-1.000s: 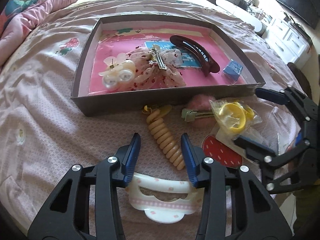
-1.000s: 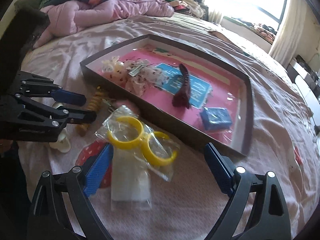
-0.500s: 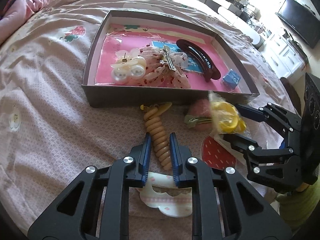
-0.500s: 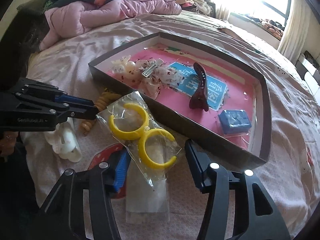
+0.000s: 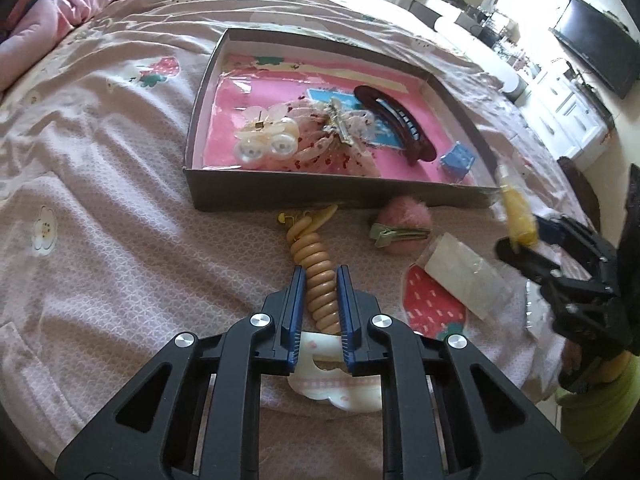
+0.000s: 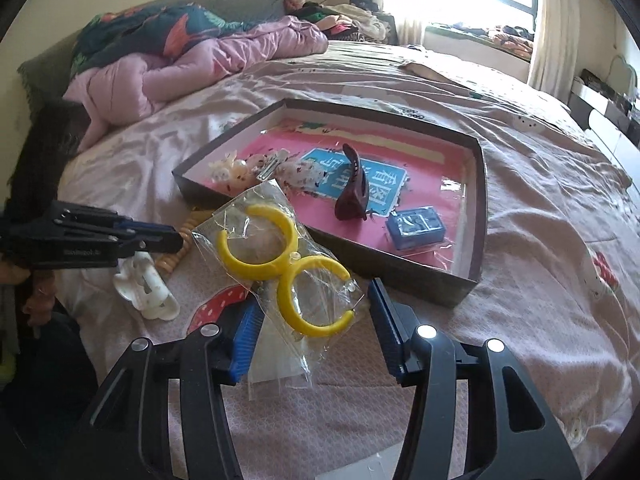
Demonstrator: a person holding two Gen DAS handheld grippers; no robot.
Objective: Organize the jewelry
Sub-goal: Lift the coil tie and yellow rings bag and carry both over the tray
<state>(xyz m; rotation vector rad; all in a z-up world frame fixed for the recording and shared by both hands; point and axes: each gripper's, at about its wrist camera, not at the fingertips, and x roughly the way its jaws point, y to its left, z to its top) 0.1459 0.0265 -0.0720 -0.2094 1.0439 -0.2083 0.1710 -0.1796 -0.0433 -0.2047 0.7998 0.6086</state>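
Note:
My left gripper (image 5: 319,280) is shut on a tan coiled hair tie (image 5: 314,276) that lies on the bed in front of the dark tray (image 5: 320,196). My right gripper (image 6: 314,324) has its jaws partly closed around a clear bag of yellow hoop earrings (image 6: 288,264), lifted near the tray's front edge; the bag also shows in the left wrist view (image 5: 516,216). The tray holds a pearl clip (image 5: 266,146), a lace bow (image 5: 332,140), a dark red claw clip (image 5: 396,120) and a small blue box (image 5: 458,160).
On the bedsheet lie a pink fluffy clip (image 5: 404,222), a white cloud-shaped clip (image 5: 336,376), a clear packet (image 5: 464,276) and a strawberry print (image 5: 432,304). A pink duvet (image 6: 192,68) is heaped at the bed's far side.
My left gripper closed from wide open onto the coiled hair tie. My right gripper narrowed around the earring bag and lifted it toward the tray's corner.

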